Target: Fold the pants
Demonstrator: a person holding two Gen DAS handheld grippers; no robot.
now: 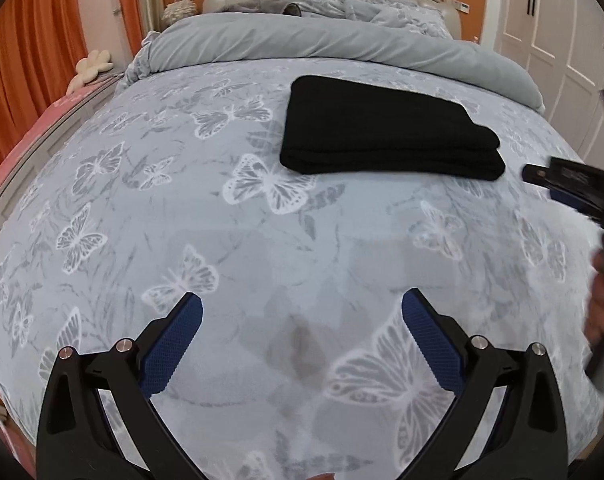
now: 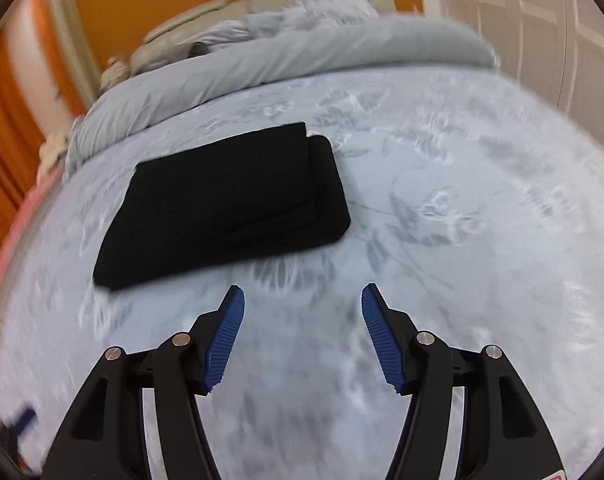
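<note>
Empty left gripper [image 1: 302,312], folded black pants [image 1: 385,130]

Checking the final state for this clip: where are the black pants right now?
The folded black pants lie flat on the butterfly bedspread, right of centre in the left wrist view, just below the rolled grey duvet, clear of both tongs.

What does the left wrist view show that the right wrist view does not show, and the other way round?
Only the left wrist view shows the left tongs, open over bare bedspread, a white flower-shaped cushion, and the right tongs from the side.

Only the right wrist view shows the right tongs open and empty from behind.

Both show the folded black pants on the butterfly bedspread, untouched, and the rolled-back grey duvet.
</note>
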